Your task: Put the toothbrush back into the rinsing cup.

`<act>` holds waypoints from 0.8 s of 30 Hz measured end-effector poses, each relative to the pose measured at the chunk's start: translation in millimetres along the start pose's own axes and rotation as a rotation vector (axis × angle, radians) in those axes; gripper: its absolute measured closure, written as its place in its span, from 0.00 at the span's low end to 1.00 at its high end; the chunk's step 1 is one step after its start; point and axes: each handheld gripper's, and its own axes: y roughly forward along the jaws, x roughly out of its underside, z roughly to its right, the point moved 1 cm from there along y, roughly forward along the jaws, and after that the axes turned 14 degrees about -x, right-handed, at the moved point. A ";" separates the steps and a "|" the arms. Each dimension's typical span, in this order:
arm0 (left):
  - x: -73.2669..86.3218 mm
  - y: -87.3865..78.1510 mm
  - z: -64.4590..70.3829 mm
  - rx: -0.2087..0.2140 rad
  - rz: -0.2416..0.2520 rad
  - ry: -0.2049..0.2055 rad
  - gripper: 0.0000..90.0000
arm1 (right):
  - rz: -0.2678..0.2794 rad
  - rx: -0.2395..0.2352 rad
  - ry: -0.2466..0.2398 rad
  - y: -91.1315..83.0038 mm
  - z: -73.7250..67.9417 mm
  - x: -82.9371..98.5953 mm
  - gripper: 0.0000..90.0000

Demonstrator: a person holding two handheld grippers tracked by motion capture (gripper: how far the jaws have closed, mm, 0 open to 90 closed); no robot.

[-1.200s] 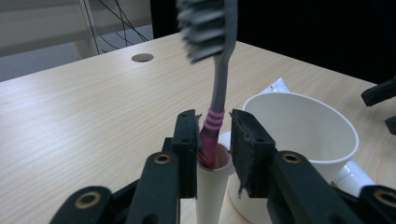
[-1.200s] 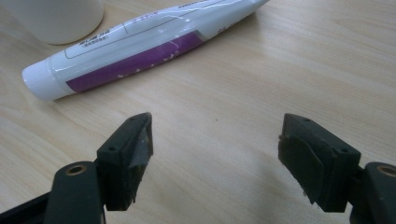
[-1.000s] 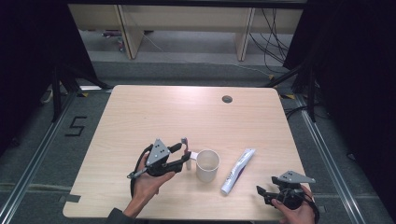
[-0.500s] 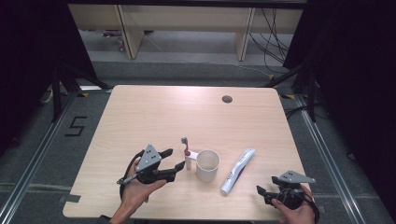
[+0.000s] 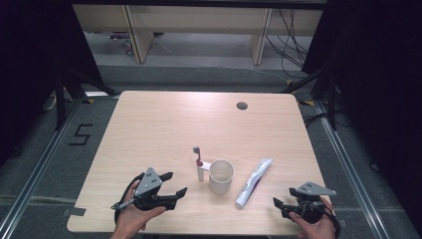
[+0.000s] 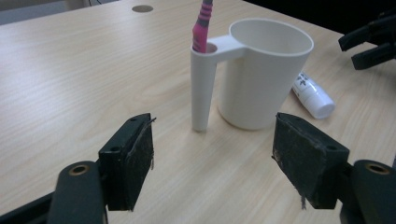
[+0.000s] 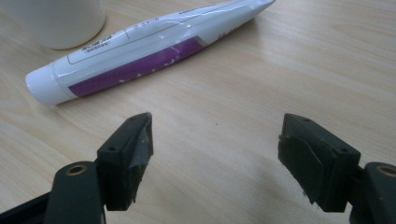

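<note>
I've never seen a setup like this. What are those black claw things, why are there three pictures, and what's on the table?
No robot here: a person holds a hand tool in each hand. The left gripper and right gripper each have two black jaws, both open and holding nothing. The high view comes from a fixed camera above the wooden table. The other two come from cameras riding on each gripper, looking along its jaws. On the table stands a white cup with a side tube holding a pink toothbrush. Right of the cup lies a tube of toothpaste, which the right gripper view shows up close.

Left tool (image 5: 175,183) and right tool (image 5: 277,204), both hand-held, jaws wide apart.
</note>
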 end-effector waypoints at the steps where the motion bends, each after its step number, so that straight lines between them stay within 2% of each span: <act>1: 2.5 -2.3 -1.2 -0.006 -0.007 -0.001 0.32 | 0.006 0.001 0.001 0.5 -0.2 -0.1 0.30; 6: 11.2 -9.3 -3.8 -0.008 -0.014 -0.015 0.31 | 0.018 0.001 -0.005 0.1 -1.8 -1.4 0.31; 8: 14.5 -11.5 -4.8 -0.009 -0.024 -0.009 0.31 | 0.018 0.006 -0.003 -0.6 -2.8 -2.0 0.31; 13: 25.9 -14.4 -4.8 -0.010 -0.045 -0.009 0.31 | 0.017 -0.015 -0.017 0.1 -5.2 -3.2 0.32; 15: 30.7 -14.2 -4.3 -0.019 -0.060 0.005 0.31 | 0.020 -0.024 -0.016 0.9 -6.9 -3.7 0.34; 17: 36.8 -11.8 -4.5 -0.041 -0.074 0.039 0.31 | 0.018 -0.022 -0.032 1.5 -7.8 -4.2 0.36; 20: 41.9 -8.6 -5.2 -0.048 -0.095 0.052 0.31 | 0.014 -0.033 -0.035 1.8 -10.0 -5.5 0.38; 21: 42.4 -7.4 -4.3 -0.050 -0.092 0.046 0.31 | 0.019 -0.032 -0.047 2.8 -10.2 -5.7 0.39; 22: 42.6 -7.1 -5.0 -0.052 -0.097 0.064 0.31 | 0.013 -0.038 -0.050 2.6 -11.0 -6.3 0.39; 24: 43.6 -5.0 -4.4 -0.054 -0.089 0.062 0.31 | 0.018 -0.038 -0.060 3.6 -12.5 -7.1 0.41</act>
